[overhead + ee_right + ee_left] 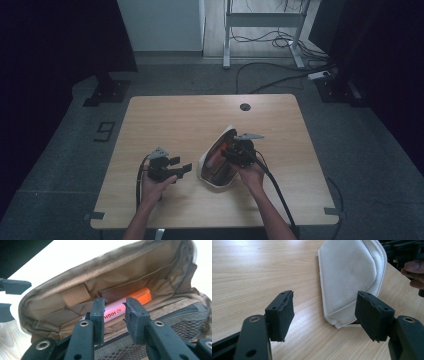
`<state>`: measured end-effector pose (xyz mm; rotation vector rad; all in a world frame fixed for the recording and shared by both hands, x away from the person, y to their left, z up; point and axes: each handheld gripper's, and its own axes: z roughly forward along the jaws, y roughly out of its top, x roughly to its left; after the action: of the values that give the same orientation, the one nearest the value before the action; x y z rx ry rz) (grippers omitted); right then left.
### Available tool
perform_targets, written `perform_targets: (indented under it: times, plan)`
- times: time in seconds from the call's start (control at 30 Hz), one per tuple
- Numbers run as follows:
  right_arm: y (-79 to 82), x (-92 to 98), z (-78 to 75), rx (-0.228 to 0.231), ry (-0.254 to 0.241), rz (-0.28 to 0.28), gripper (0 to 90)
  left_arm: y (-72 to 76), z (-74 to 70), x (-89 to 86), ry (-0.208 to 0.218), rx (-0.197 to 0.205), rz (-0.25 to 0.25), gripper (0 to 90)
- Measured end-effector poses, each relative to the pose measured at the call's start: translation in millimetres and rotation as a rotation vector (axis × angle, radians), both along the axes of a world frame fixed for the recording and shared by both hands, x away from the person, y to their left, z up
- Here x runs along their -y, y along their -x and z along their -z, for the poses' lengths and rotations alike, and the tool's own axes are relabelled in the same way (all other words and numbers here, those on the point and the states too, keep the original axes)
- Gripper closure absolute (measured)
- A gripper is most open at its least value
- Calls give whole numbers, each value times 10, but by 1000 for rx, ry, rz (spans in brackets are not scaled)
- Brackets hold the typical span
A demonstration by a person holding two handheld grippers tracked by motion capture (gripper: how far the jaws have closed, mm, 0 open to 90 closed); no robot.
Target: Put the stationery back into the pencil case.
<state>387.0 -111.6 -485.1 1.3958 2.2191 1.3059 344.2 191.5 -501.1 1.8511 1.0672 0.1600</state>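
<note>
Right gripper [113, 308] inside pouch [50, 302], jaws clamping highlighter [120, 308]

Highlighter [125, 307] label cut short at "HIGH", rest hidden behind right tongs [114, 311]; near end lost under pads. Pouch [75, 302] interior mostly dark in high view, contents too small to ID. Pouch top cropped by frame edge in left gripper view. Desk [62, 255] overexposed, grain gone.

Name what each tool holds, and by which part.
Right tool: shut on the highlighter inside the open pouch, gripping its pale barrel mid-length. Left tool: open, holding nothing.
</note>
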Motion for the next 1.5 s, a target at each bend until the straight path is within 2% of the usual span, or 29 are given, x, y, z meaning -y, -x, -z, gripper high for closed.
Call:
perform_targets:
  times: [0.47,0.7,0.93,1.27,1.5]
  plan:
    - [46,118,-24,29,-14,0,617,17,6,-3,-7,-1,0,314]
    - [58,188,-12,46,-7,6,497,67,21,-43,-10,-3,-15,314]
    - [99,276,-3,65,7,3,447,105,33,-55,-19,-5,-22,313]
    - [228,594,86,79,2,23,428,130,47,-51,-29,-7,-16,312]
    - [369,959,211,81,9,57,418,136,62,-34,-36,-10,-8,313]
